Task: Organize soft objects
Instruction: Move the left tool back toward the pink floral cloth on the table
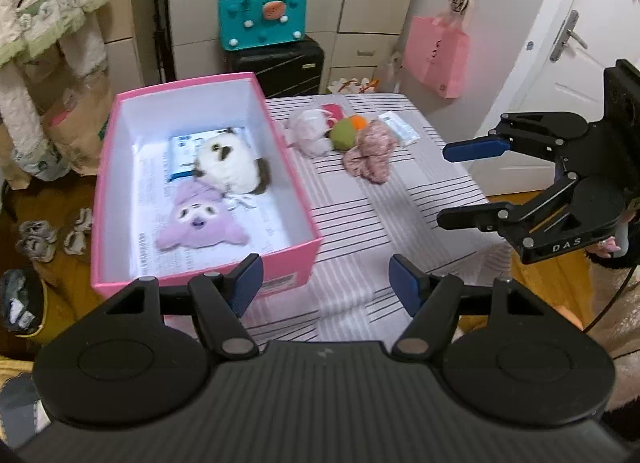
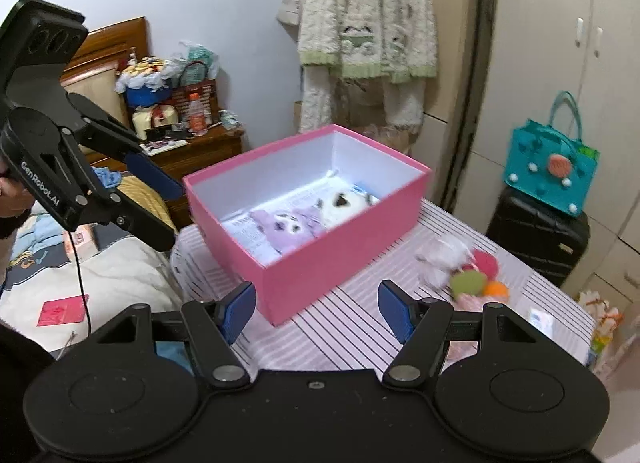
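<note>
A desk [image 1: 360, 231] under a striped cloth is carrying everything, and the pink box [image 1: 112, 199] is sitting open on its left part, its long axis running away from the left camera toward the black suitcase [image 1: 280, 67]. Inside, on printed paper, the purple plush [image 1: 200, 223] is lying flat in the near half with its face up and its head pointing toward the box's far end, touching the white plush [image 1: 230, 167] that is lying beyond it. To the right of the box, well apart from it, loose soft things are lying in a cluster on the cloth: a pink curly plush [image 1: 370, 151] nearest, a green ball [image 1: 345, 134] and a pale fluffy toy [image 1: 310, 131] behind it.

The left hand-held gripper [image 1: 326, 287] is hovering over the desk's near edge with its jaws spread, holding nothing. The right hand-held gripper [image 2: 316, 311] is likewise spread and empty, hanging above the cloth just beside the box's corner.

Only the right view is showing the bed [image 2: 100, 279] and nightstand [image 2: 200, 151]; only the left is showing a pink bag [image 1: 436, 59] on the door.
</note>
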A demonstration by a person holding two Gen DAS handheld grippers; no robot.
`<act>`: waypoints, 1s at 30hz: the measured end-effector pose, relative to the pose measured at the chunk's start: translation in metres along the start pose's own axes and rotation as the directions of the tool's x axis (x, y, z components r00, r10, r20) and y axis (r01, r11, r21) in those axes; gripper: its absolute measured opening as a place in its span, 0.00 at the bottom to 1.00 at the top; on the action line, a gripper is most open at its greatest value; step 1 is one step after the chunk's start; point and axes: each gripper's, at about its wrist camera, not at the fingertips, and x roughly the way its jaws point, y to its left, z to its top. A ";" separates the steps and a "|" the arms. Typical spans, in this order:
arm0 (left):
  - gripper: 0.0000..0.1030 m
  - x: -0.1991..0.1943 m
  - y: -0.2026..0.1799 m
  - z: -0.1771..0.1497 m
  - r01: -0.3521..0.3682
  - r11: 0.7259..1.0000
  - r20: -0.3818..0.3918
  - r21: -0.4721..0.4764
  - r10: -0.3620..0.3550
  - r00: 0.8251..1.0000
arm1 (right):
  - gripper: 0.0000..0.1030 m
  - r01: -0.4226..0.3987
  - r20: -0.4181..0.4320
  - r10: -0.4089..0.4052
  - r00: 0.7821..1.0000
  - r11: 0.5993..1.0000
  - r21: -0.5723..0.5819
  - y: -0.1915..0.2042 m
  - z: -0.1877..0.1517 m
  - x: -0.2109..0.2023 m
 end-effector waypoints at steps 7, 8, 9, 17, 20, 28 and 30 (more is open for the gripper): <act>0.67 0.025 -0.037 0.016 0.039 0.999 0.002 0.035 -0.039 0.999 | 0.73 0.070 -0.002 -0.070 0.998 0.997 -0.014 -0.023 -0.023 -0.025; 0.67 0.030 -0.042 0.018 0.044 0.998 0.005 0.042 -0.044 0.999 | 0.73 0.071 0.000 -0.071 0.997 0.997 -0.023 -0.026 -0.026 -0.028; 0.67 0.034 -0.047 0.020 0.045 0.998 0.010 0.049 -0.046 0.999 | 0.73 0.076 0.000 -0.076 0.997 0.997 -0.021 -0.030 -0.029 -0.030; 0.67 0.072 -0.075 0.042 0.069 0.993 0.056 0.093 -0.074 0.996 | 0.73 0.081 -0.008 -0.081 0.997 0.991 0.104 -0.087 -0.058 -0.029; 0.67 0.088 -0.087 0.052 0.062 0.991 0.088 0.121 -0.073 0.993 | 0.73 0.078 -0.003 -0.079 0.997 0.987 0.138 -0.108 -0.069 -0.025; 0.67 0.154 -0.100 0.077 0.061 0.995 0.121 0.083 -0.071 0.990 | 0.73 0.091 0.039 -0.097 0.995 0.986 0.142 -0.161 -0.089 -0.002; 0.67 0.174 -0.098 0.082 0.044 0.997 0.115 0.056 -0.050 0.992 | 0.73 0.100 0.049 -0.107 0.993 0.987 0.126 -0.171 -0.096 0.008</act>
